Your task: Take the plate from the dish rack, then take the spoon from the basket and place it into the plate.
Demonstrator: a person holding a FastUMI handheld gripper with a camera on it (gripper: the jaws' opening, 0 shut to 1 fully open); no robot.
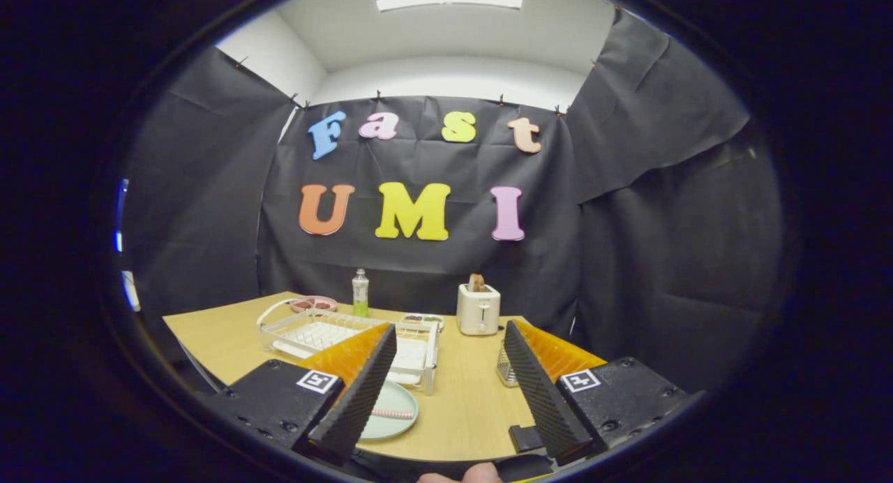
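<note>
I see my tongs (446, 392) released, fingers spread wide above the bench (474, 399), gripping nothing. The pale green plate (394, 417) lies flat on the bench beside the left finger, partly hidden by it, with the striped spoon (392, 414) lying in it. The white dish rack (328, 329) stands just beyond. A toaster (478, 308) and a soap bottle (360, 294) stand further back.

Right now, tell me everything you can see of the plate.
The plate is round, pale green and shallow, smooth like plastic or glazed ware. It lies flat on the wooden table, just in front of the dish rack. A pink-striped spoon rests across it. The left finger hides its near left part. The gripper is open, touching nothing.
</note>
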